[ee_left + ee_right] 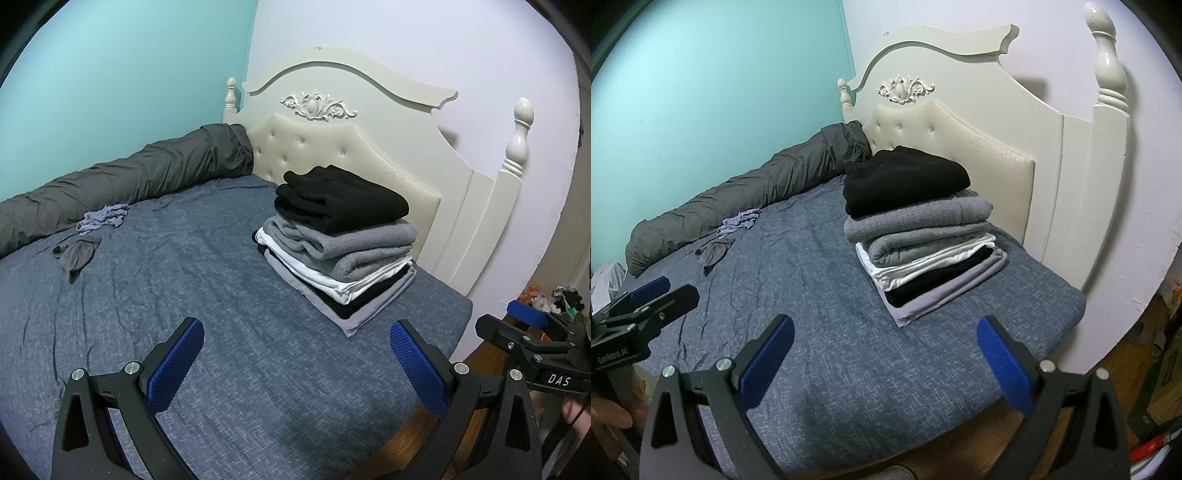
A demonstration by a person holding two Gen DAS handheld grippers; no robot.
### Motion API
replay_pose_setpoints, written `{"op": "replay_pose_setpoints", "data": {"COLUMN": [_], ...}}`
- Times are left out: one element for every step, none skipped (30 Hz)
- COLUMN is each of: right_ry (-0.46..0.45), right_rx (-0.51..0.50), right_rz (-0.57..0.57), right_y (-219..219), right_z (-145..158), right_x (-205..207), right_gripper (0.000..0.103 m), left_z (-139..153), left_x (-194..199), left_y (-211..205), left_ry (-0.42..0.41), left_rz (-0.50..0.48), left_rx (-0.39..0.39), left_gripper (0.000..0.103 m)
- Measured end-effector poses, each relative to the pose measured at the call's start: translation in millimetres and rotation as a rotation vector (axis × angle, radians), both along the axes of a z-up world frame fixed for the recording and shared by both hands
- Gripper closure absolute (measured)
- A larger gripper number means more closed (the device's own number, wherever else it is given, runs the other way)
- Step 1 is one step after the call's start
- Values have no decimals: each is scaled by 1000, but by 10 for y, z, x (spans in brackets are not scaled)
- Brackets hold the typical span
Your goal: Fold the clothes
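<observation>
So the stack of folded clothes [338,243] sits near the headboard end of the bed [207,295], close to its right edge. A black sweater [341,199] is on top, then a grey knit [343,247], something white, something black and a light grey piece at the bottom. Two loose bits are still unfolded over by the far edge: a crumpled pale blue piece [103,219] and a dark grey one [75,254] just beside it, both next to a long grey rolled-up duvet [122,177] lying along the teal wall. Both grippers hover over the foot end holding nothing, the left gripper [295,363] with its blue pads spread wide, the right gripper [886,360] spread wide too. A cream headboard [369,147] stands right behind the stack.
</observation>
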State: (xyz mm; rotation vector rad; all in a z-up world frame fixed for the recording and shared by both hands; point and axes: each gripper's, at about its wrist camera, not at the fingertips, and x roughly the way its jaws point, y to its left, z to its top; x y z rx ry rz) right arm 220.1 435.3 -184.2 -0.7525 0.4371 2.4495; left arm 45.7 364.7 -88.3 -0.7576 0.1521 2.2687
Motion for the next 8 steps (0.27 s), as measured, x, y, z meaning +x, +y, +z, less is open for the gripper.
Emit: {"op": "replay_pose_setpoints", "data": {"right_ry": [1, 1, 2, 2, 2, 3, 3, 3], "right_rx": [0, 0, 0, 0, 1, 1, 1, 1], "right_rz": [0, -1, -1, -2, -2, -3, -3, -3], "right_y": [2, 3, 3, 3, 1, -1, -3, -1], "right_z": [2, 2, 3, 6, 8, 9, 10, 12], "right_x": [0, 2, 3, 3, 4, 6, 8, 8], "right_gripper": [3, 3, 3, 3, 3, 3, 3, 3], "left_z": [-1, -1, -4, -6, -9, -11, -12, -8], "left_x": [2, 4, 4, 4, 5, 5, 6, 8], "left_y": [1, 2, 4, 6, 8, 10, 11, 11], "left_ry": [0, 0, 0, 0, 0, -1, -2, -1], "left_rz": [0, 0, -1, -1, -1, -2, -5, -2], "left_rx": [1, 1, 1, 1, 1, 1, 4, 5], "left_gripper": [0, 0, 0, 0, 0, 0, 0, 0]}}
